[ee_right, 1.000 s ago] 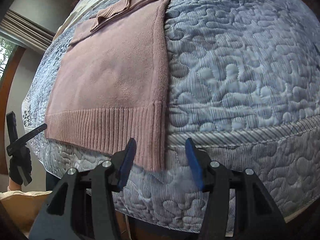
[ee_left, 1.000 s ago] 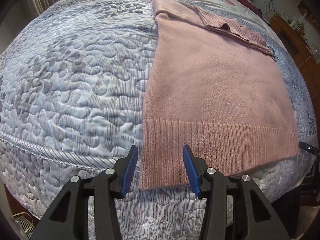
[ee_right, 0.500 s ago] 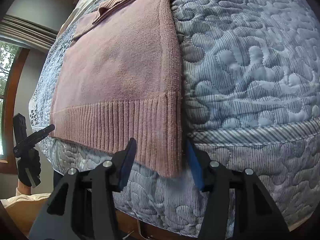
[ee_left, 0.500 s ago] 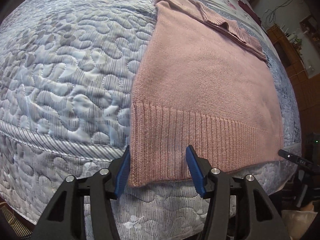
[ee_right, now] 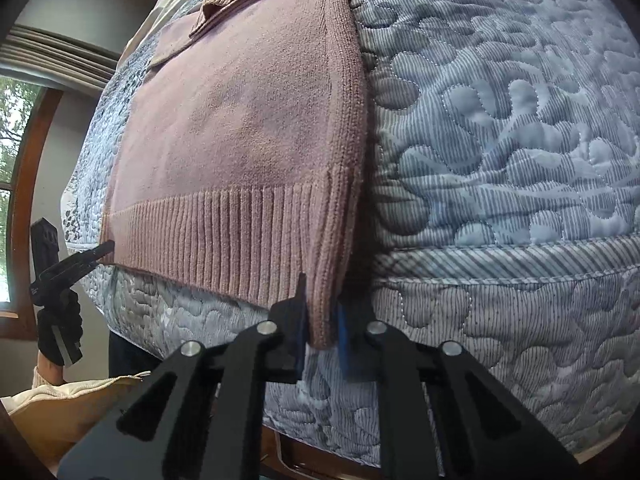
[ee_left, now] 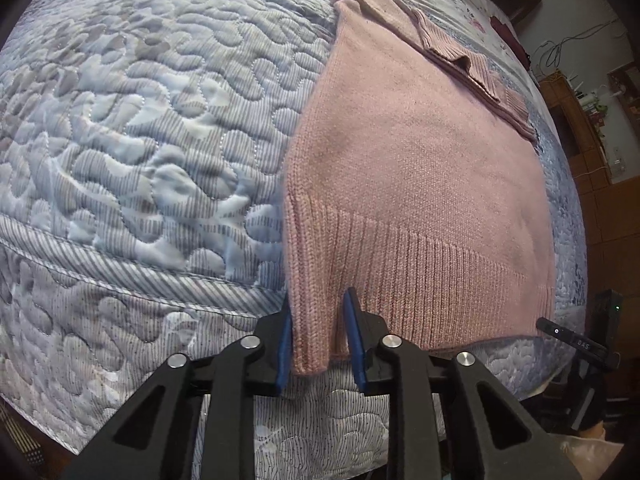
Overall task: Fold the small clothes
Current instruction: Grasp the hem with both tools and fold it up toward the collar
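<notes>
gripping the ribbed hem corners of the pink sweater (ee_left: pixel 416 184), left gripper (ee_left: pixel 318 334) and right gripper (ee_right: pixel 322 326) are both clamped on it; sleeves lie folded ahead, bottom-to-top fold remains, on the bed (ee_left: pixel 140 128).

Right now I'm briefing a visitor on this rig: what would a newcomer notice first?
A dusty-pink knitted sweater lies flat across a pale blue quilted bedspread, its ribbed hem hanging over the near edge and its sleeves folded at the far end. The left gripper has closed on the hem's left corner, while the right gripper pinches the right corner.
</notes>
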`<action>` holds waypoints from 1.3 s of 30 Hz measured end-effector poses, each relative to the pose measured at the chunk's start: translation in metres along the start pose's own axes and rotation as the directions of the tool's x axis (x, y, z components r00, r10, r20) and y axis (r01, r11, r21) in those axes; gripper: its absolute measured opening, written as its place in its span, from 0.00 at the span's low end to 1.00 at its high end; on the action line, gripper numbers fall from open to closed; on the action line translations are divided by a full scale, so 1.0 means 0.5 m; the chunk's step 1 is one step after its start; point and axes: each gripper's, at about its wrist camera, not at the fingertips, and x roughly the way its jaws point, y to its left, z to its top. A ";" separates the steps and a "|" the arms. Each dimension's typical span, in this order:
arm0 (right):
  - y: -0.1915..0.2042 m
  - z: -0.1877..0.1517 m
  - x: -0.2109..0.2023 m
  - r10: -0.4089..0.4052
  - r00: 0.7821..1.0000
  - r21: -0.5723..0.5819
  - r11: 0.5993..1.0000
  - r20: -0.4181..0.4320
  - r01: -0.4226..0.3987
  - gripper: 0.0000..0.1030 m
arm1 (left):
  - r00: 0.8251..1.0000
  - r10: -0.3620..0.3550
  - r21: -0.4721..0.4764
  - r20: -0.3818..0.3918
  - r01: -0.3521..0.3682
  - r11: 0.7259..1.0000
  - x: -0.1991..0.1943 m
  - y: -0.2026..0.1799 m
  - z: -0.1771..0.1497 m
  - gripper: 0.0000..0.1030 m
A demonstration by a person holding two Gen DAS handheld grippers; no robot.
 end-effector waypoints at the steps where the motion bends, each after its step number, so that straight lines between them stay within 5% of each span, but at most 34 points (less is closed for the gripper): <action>1: 0.000 0.000 -0.002 -0.004 1.000 0.000 1.000 0.005 0.004 0.10 | 1.000 0.003 0.007 0.000 -0.003 1.000 -0.001 -0.004 -0.002 0.12; 5: 0.012 0.001 -0.020 0.001 1.000 -0.023 1.000 0.028 -0.001 0.09 | 0.999 0.025 0.049 0.029 -0.026 0.998 -0.016 -0.023 -0.004 0.11; 9: 0.013 0.013 -0.061 0.103 0.992 0.000 0.995 0.071 -0.104 0.09 | 0.998 -0.006 0.062 0.069 0.002 0.998 -0.049 -0.040 0.011 0.10; 16: -0.002 0.085 -0.146 0.263 0.948 0.058 0.959 0.178 -0.277 0.09 | 0.982 -0.090 0.048 0.165 0.083 0.995 -0.116 -0.062 0.093 0.10; 27: -0.047 0.265 -0.119 0.282 0.940 0.193 0.928 0.192 -0.318 0.08 | 0.974 -0.115 -0.086 0.198 0.134 0.987 -0.062 -0.037 0.262 0.10; 39: -0.082 0.411 -0.018 0.225 0.969 0.263 0.933 0.102 -0.244 0.09 | 0.991 -0.055 -0.127 0.124 0.071 0.989 0.060 -0.025 0.391 0.10</action>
